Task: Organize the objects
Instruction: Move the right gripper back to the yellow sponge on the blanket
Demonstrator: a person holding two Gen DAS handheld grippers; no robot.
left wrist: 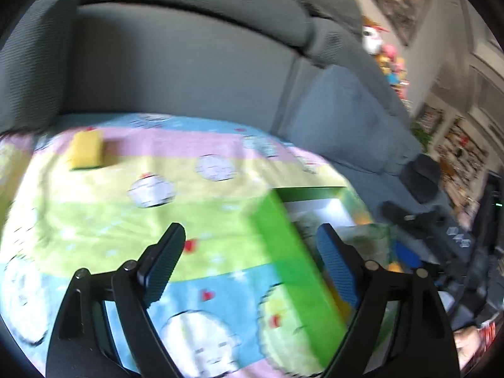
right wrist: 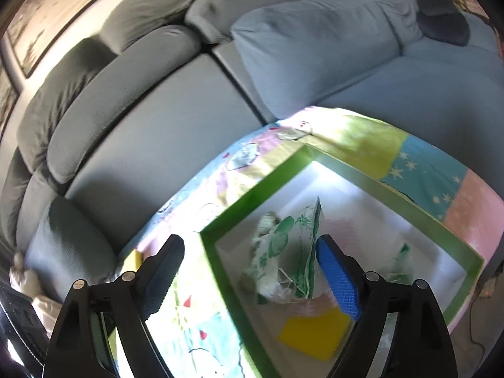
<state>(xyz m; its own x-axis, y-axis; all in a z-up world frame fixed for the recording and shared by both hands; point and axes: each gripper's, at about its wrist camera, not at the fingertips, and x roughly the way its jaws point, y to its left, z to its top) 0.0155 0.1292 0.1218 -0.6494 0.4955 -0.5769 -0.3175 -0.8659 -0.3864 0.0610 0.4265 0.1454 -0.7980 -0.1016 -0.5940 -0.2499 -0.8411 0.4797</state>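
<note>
A green box [right wrist: 277, 176] with a white inside stands on a pastel cartoon-print cloth [left wrist: 110, 217]. Inside it lie a green-and-white printed plastic bag [right wrist: 289, 252] and a flat yellow piece [right wrist: 315, 334]. My right gripper [right wrist: 249, 252] hovers over the box's near left corner, jaws wide apart, nothing pressed between the pads. In the left wrist view the same green box [left wrist: 293, 261] shows its outer wall. My left gripper [left wrist: 249, 242] is open above that wall, holding nothing. A yellow sponge [left wrist: 86, 151] with a green underside rests on the cloth at the far left.
A grey sectional sofa [left wrist: 189, 63] wraps around the cloth, with a blue-grey cushion [right wrist: 315, 47] at its corner. Colourful toys [left wrist: 387, 60] sit at the sofa's far end. A dark round object [right wrist: 441, 19] lies on the sofa. Shelves and picture frames line the wall [left wrist: 456, 126].
</note>
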